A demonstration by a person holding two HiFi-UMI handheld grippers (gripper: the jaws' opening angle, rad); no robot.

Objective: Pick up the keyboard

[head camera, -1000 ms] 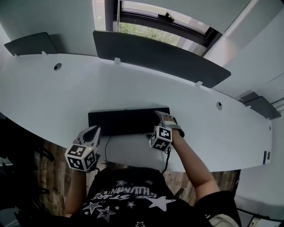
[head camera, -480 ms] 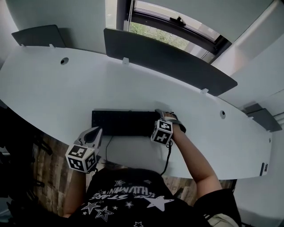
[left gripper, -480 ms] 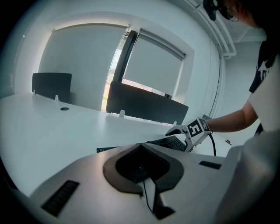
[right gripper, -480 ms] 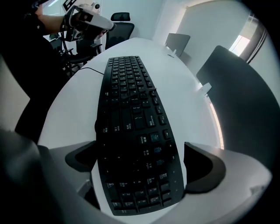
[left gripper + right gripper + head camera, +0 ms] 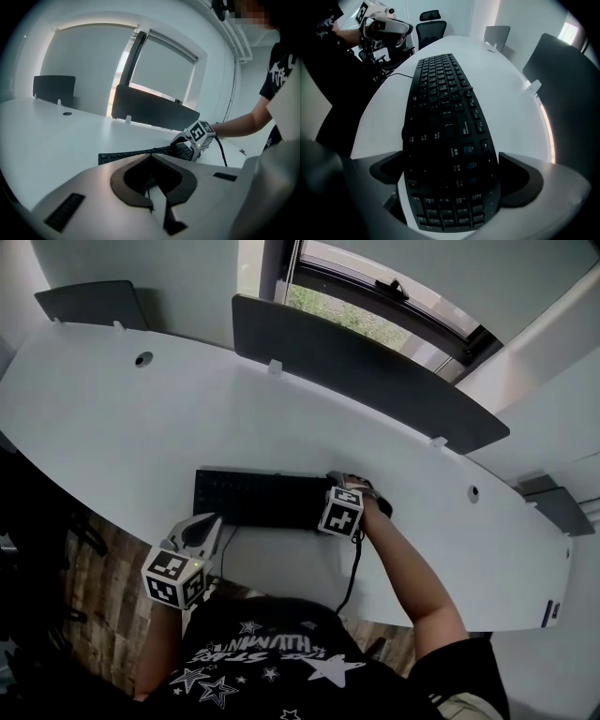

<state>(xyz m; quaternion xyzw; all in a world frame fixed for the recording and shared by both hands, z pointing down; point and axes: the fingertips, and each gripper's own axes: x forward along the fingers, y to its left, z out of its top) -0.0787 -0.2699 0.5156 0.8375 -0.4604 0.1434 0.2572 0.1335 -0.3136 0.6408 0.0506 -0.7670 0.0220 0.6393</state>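
While my left tongs [image 5: 206, 524] hang at the lower left of the head view with their tips by the near edge of the white surface [image 5: 103, 427], my right tongs [image 5: 339, 486] point steeply down over the right end of the keyboard [image 5: 253, 499]. The black keyboard lies flat on the surface just below the middle of that frame, close to the near edge, its long side running left to right.

Seen from the right gripper view, it fills the middle of the frame, stretching from the bottom centre toward the upper left. Its nearest end sits between my right tongs, which have just been opening and now stand wide. One jaw is at the lower left and one at the lower right, each just beside a long edge. Whether the pads touch those edges I cannot tell.

From the left gripper view, my left tongs are closed tip to tip at the centre, with nothing between them. The keyboard shows beyond them as a thin dark strip across the middle, apart from the tips. At its far end, right of centre, my right tongs' marker cube [image 5: 205, 132] stands above it.
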